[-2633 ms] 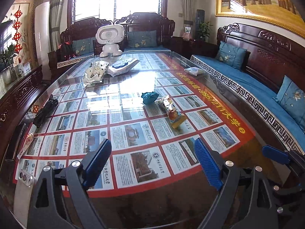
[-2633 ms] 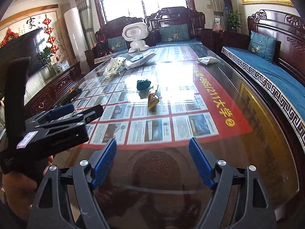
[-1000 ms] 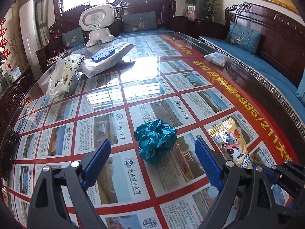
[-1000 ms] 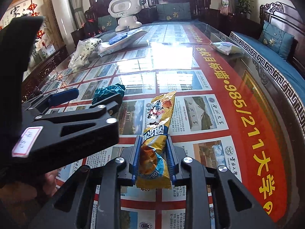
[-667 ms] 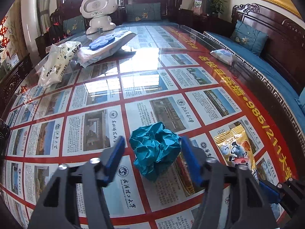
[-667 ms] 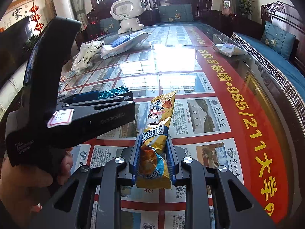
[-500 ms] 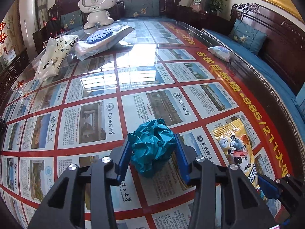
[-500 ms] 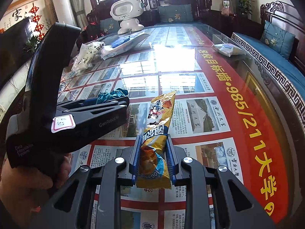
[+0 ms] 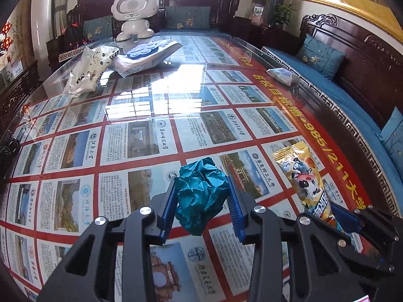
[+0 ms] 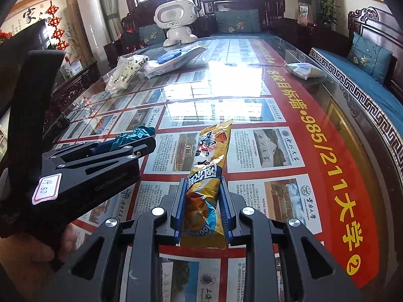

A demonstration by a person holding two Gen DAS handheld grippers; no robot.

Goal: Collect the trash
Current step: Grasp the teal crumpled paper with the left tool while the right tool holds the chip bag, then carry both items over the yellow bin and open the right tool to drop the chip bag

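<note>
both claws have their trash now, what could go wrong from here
The left claw pinches the crumpled teal paper ball only at its sides; loose paper may compress and slip out on lifting. The right claw holds the yellow snack wrapper near one end, so the long free end could sag or drag on the glass table. The two claws sit close together and might bump.

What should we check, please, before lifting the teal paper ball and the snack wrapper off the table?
1. Left gripper shut on the paper ball: ok.
2. Right gripper shut on the wrapper: ok.
3. Wrapper gripped at its near end, the far end sticking out ahead: ok.
4. Grippers apart from each other: ok.
5. Bin in view for the drop: not ok.
6. Whether the ball is clear of the table: cannot tell.
</note>
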